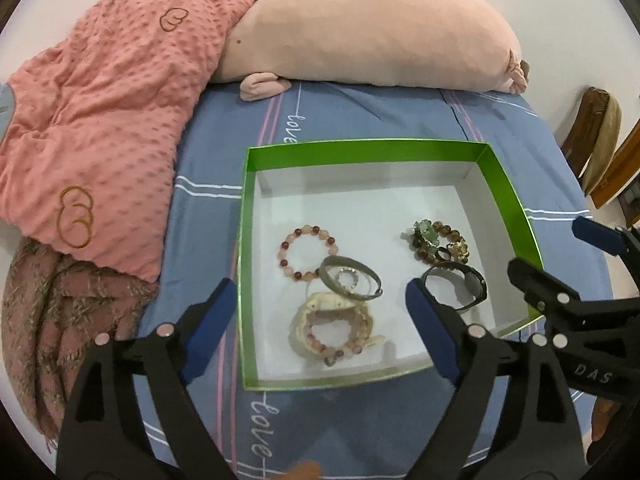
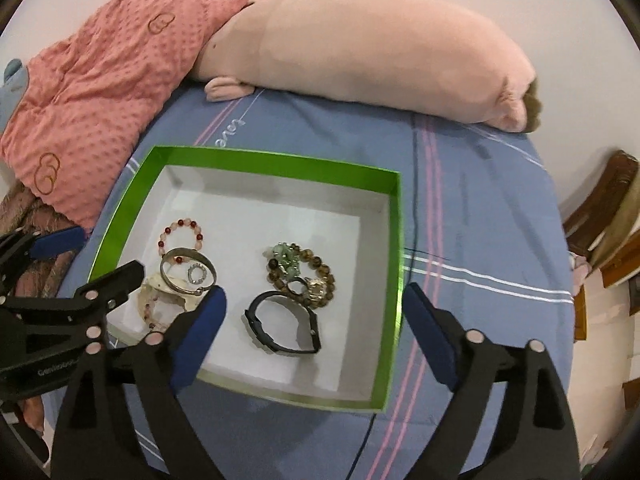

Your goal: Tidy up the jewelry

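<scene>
A green-rimmed white box (image 1: 360, 147) (image 2: 396, 240) lies on the blue bed sheet. Inside lie a pink bead bracelet (image 1: 306, 251) (image 2: 182, 232), a silver bangle (image 1: 351, 283) (image 2: 188, 271) with a small sparkly ring in it, a cream shell bracelet (image 1: 332, 330) (image 2: 158, 300), a brown and green bead cluster (image 1: 438, 242) (image 2: 302, 270), and a black watch (image 1: 456, 286) (image 2: 282, 322). My left gripper (image 1: 320, 328) is open and empty above the box's near edge. My right gripper (image 2: 316, 328) is open and empty over the box's right side.
A pink dotted blanket (image 1: 100, 120) (image 2: 92, 80) and a brown fringed throw (image 1: 48, 320) lie left of the box. A long pink plush pillow (image 1: 372, 32) (image 2: 360, 52) lies behind it. Wooden furniture (image 1: 600, 152) (image 2: 600, 216) stands past the bed's right edge.
</scene>
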Tool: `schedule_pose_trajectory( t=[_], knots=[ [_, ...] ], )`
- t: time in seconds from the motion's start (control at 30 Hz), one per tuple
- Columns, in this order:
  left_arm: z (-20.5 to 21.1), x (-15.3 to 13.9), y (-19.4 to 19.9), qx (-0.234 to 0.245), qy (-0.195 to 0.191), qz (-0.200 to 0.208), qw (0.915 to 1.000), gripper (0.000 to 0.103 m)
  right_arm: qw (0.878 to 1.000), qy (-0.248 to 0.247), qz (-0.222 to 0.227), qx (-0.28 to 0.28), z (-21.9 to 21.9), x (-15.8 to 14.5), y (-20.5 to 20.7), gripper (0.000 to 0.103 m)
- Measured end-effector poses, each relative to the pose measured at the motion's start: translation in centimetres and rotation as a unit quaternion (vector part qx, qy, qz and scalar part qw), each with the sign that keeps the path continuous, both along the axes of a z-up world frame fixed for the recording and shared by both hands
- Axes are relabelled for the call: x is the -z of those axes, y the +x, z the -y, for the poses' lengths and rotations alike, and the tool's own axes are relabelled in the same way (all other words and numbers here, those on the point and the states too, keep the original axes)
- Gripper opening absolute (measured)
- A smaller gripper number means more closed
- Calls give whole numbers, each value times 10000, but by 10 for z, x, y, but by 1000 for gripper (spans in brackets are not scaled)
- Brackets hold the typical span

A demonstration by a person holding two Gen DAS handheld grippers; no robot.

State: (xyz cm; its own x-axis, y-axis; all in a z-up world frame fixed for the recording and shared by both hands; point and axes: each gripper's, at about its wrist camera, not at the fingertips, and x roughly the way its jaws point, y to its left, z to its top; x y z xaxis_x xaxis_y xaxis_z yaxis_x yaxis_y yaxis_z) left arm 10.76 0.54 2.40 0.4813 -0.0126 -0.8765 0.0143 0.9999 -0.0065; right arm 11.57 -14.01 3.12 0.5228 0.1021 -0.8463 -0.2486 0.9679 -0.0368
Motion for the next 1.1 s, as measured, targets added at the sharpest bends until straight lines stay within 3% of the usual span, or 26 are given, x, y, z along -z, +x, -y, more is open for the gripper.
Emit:
schedule_pose_trajectory(
  t=[0.47,1.1],
  knots=[
    [-5,-1,-15,-174,-35,-205,9996,95,9996,-49,-138,230,7,3,-29,95],
    [-2,-5,-17,-156,8,-162,9997,96,9997,-34,-79,250,11,-4,-30,95]
  ],
)
